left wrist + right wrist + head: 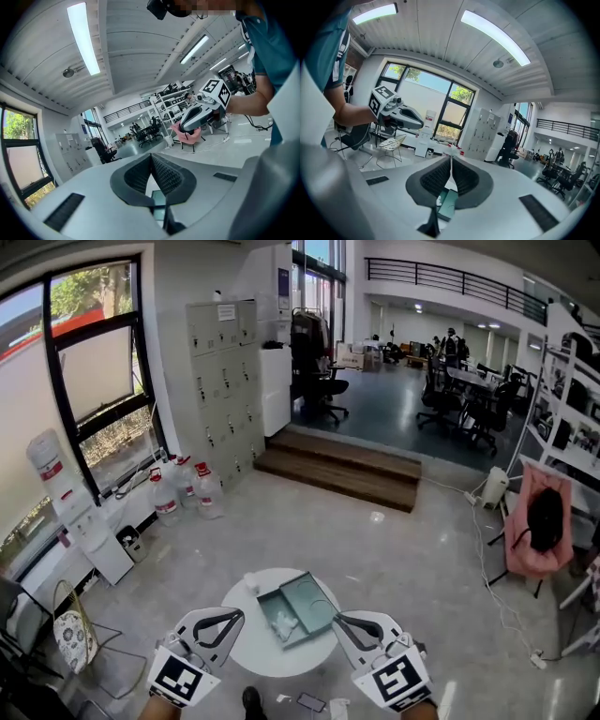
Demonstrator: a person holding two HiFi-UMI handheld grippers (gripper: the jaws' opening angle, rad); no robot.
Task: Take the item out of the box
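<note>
A grey-green box (298, 607) lies open on a small round white table (246, 643), its lid folded back to the right. A white crumpled item (284, 622) sits inside it. My left gripper (235, 616) hangs over the table's near left edge, jaws shut and empty. My right gripper (338, 620) is at the near right edge, close to the box's lid, also shut and empty. In the left gripper view the pads (161, 173) meet, and a piece of the box (159, 204) shows below them. The right gripper view shows the box (450, 204) below its shut pads (461, 178).
A small white object (251, 582) lies on the table behind the box. A phone (311, 701) lies on the floor near my feet. A wire chair (75, 634) stands at the left, with water jugs (183, 488) and lockers (225, 381) beyond. Wooden steps (342, 465) and a pink chair (539, 521) are further off.
</note>
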